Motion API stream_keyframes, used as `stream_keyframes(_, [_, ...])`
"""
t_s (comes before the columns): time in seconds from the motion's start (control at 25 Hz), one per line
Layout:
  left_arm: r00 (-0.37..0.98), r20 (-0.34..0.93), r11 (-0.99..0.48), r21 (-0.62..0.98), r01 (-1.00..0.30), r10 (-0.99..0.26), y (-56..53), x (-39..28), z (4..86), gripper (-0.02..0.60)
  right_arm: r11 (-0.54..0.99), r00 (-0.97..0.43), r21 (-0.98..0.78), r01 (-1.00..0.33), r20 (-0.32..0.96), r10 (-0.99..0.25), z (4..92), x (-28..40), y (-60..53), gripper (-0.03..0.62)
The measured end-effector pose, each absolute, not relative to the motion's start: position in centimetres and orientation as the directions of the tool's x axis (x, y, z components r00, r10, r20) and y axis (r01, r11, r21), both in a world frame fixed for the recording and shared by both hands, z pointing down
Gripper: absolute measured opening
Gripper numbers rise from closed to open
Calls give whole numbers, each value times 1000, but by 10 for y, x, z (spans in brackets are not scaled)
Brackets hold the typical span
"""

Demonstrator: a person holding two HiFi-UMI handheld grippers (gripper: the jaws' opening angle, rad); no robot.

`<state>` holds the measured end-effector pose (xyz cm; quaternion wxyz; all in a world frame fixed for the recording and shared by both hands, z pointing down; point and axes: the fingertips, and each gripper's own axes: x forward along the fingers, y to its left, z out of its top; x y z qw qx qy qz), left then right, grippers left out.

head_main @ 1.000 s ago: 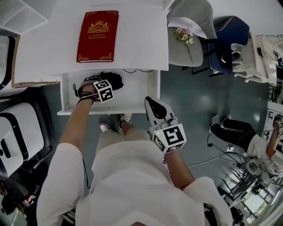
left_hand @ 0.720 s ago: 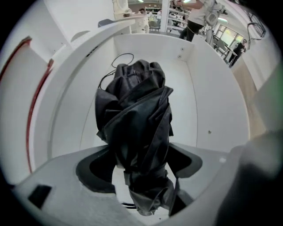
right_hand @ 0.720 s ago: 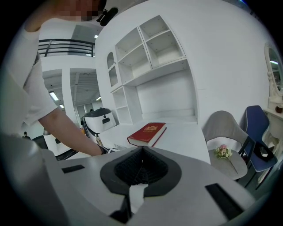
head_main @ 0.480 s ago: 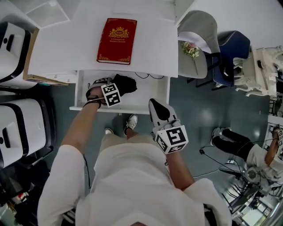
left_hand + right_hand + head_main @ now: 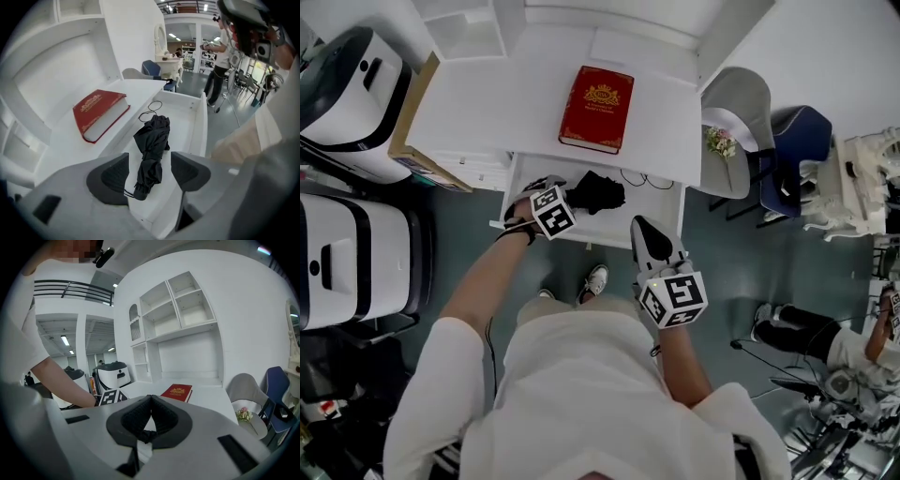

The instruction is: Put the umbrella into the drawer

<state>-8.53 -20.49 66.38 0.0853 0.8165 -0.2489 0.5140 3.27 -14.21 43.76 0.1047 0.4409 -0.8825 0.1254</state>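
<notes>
Right gripper (image 5: 150, 404): jaws pressed together, empty, off the drawer's front corner.
Left gripper (image 5: 149, 173): the nearer tool; jaws wide, just been narrowing, gripping nothing; the umbrella shows between them but lies below.
Umbrella (image 5: 152, 150): on the drawer floor, long axis running away from the left gripper.
Drawer (image 5: 200, 123): open; shutting it probably remains.

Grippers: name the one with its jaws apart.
The left gripper: its jaws, just closing a little, stand apart and empty above the umbrella in the drawer. The right gripper's jaws are together.
</notes>
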Motion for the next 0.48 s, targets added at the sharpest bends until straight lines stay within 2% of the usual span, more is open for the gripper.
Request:
stream_keyframes(0.16, [424, 816, -793, -68, -606, -394, -188, -101, 633, 241, 586, -594, -121, -801, 277, -755, 419, 15, -119, 2])
stream_keyframes(0.4, [483, 695, -683, -14, -731, -532, -175, -128, 587, 75, 568, -578, -123, -814, 272, -769, 413, 9, -96, 2])
stream_keyframes(0.48, [490, 658, -653, -5, -757, -572, -173, -140, 566, 42, 575, -588, -131, -808, 260, -766, 408, 6, -90, 2])
